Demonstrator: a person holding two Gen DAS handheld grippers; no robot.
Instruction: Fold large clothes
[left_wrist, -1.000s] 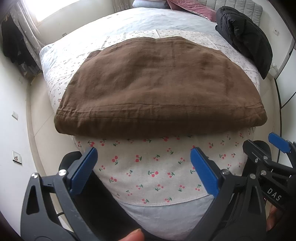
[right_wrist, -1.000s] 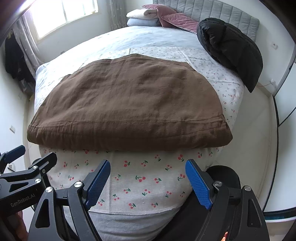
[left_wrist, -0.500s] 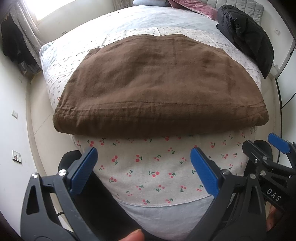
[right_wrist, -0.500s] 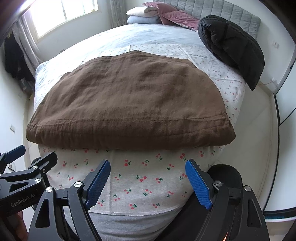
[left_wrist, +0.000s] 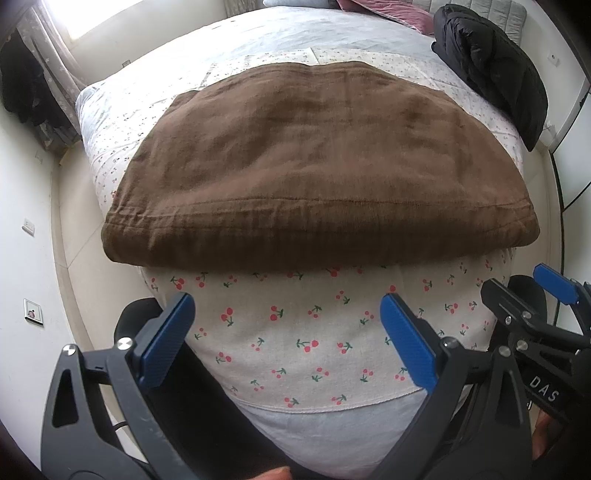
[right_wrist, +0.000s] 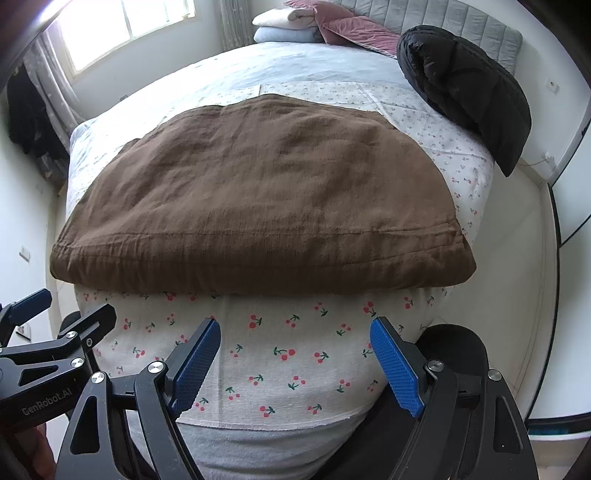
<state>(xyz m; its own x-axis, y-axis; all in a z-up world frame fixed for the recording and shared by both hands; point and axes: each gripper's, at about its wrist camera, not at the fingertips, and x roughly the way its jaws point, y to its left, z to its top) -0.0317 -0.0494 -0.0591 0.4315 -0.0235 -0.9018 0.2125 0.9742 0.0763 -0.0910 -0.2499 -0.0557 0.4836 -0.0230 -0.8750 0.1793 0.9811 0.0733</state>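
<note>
A large brown cloth (left_wrist: 317, 166) lies folded into a wide flat rectangle on the bed, its thick folded edge facing me; it also shows in the right wrist view (right_wrist: 258, 199). My left gripper (left_wrist: 288, 332) is open and empty, hovering over the cherry-print sheet just short of that edge. My right gripper (right_wrist: 295, 350) is open and empty, at the same distance from the edge. Each gripper appears in the other's view: the right one at the right side (left_wrist: 554, 291), the left one at the left side (right_wrist: 33, 306).
The bed (right_wrist: 288, 350) has a cherry-print sheet. A black puffer jacket (right_wrist: 469, 88) lies at its far right corner, and pillows (right_wrist: 295, 26) are stacked at the headboard. A black chair (right_wrist: 458, 350) stands below the grippers. Dark clothes (left_wrist: 26, 88) hang at the far left.
Both grippers have moved a little forward toward the cloth's near edge, so the cloth looks larger. Both stay open. The cloth has not moved.
</note>
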